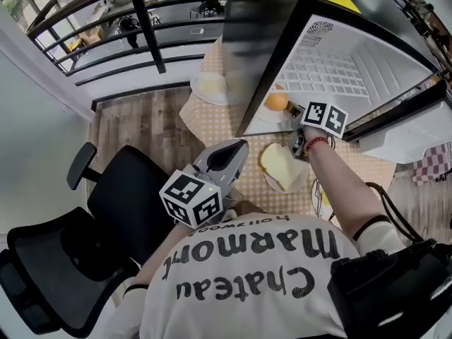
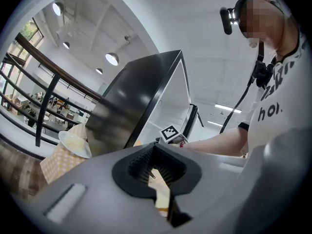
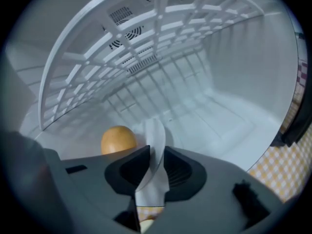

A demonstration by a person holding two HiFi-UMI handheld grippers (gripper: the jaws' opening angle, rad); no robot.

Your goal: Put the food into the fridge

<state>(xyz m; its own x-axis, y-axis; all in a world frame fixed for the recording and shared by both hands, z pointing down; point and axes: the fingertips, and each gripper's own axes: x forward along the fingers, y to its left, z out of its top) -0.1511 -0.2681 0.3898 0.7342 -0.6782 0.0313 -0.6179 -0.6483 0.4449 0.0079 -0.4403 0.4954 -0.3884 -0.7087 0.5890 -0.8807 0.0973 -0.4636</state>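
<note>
Checked tablecloth carries the open fridge, where an orange rides a white plate just inside, its rim between the right gripper's parted jaws, unpinched. Outside the fridge the left gripper hangs empty, jaws slightly apart. Stiff, slick plate and roll-prone fruit: probably best held level by the rim.

Two hand-held grippers show, the left hand-held gripper and the right hand-held gripper. There is one fridge and one counter. Three white plates are in view: the fridge plate, the bread plate and the far plate. Food counts as one round orange piece, one bread slice and one pale portion. One office chair stands beside.
</note>
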